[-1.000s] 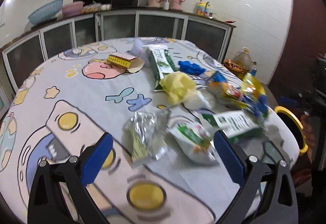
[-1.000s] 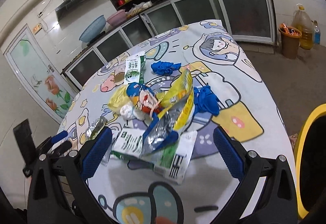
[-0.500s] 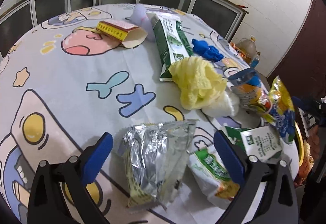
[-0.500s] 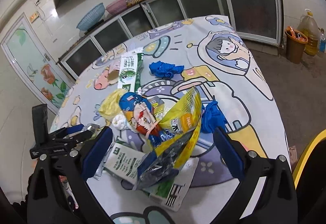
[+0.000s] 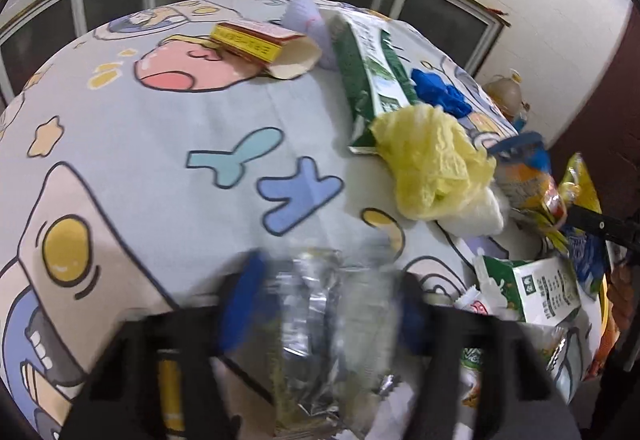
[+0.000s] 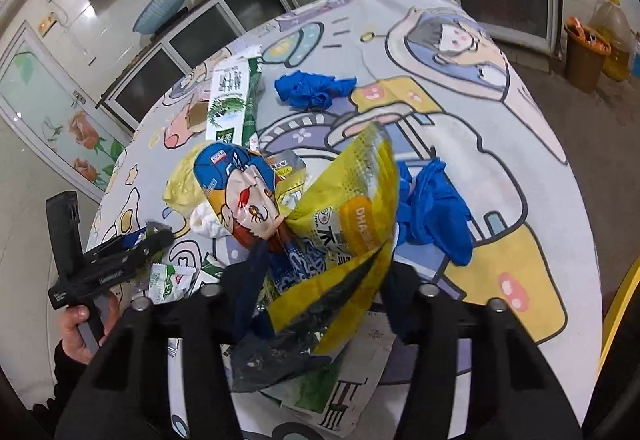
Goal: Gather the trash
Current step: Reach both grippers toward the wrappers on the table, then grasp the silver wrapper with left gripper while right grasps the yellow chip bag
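Left wrist: crinkled silver foil wrapper point(image 5: 320, 324)

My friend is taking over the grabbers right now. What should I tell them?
Left gripper: jaws have just been closing around the silver foil wrapper; blurred, so a firm grip is not certain.
Right gripper: jaws have just been closing around the yellow snack bag, which stands up between them.
Still on the table: green milk carton, crumpled yellow bag, yellow box, two blue gloves, small white-green packets.
Done: nothing binned yet.
Left: lift both pieces, bin them, then clear the rest.
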`<state>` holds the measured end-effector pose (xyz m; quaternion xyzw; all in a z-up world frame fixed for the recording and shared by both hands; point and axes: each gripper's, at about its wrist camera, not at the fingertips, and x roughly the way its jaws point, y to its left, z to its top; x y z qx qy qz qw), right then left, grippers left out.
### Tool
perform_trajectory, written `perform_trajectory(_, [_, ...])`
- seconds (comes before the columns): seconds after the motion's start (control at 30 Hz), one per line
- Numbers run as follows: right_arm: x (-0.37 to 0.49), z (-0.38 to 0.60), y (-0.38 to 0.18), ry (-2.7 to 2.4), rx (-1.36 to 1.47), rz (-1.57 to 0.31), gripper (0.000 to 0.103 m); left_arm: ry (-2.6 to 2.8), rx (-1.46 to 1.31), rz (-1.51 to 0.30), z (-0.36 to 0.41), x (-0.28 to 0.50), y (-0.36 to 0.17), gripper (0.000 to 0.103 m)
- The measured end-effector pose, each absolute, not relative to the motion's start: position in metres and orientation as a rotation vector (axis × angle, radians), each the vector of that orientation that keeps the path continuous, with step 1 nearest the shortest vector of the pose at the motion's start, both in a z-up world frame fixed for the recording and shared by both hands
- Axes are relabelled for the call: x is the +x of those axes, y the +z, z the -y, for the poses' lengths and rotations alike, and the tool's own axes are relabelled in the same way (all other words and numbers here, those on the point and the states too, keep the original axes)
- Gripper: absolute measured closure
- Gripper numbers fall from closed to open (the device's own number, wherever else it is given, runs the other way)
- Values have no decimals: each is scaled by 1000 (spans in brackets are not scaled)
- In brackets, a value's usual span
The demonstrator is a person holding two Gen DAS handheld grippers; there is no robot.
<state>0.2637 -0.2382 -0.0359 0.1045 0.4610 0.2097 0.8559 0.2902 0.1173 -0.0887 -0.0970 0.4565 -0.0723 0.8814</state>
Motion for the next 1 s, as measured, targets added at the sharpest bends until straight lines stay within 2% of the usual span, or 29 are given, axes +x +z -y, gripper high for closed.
perform_trajectory(0.13, [256,238,-23,439,202,-925,76,-160,-240,-945,-128,286,-86,93])
perform_trajectory(0.27, [247,242,-7,438,193,-875,80,-160,-226,-900,-132,273,-70,93])
perform_trajectory(0.67, [216,292,31,379,272,-758,80,-193,-213,-758,-122,222,-9,94])
perform_trajectory(0.8, [198,338,35,273,307,-724,80,-276,-184,-724,-87,216,6,94])
perform_trajectory(1.0, [164,415,29,93,362,-696,80,-491,-112,-712,9,221,19,93])
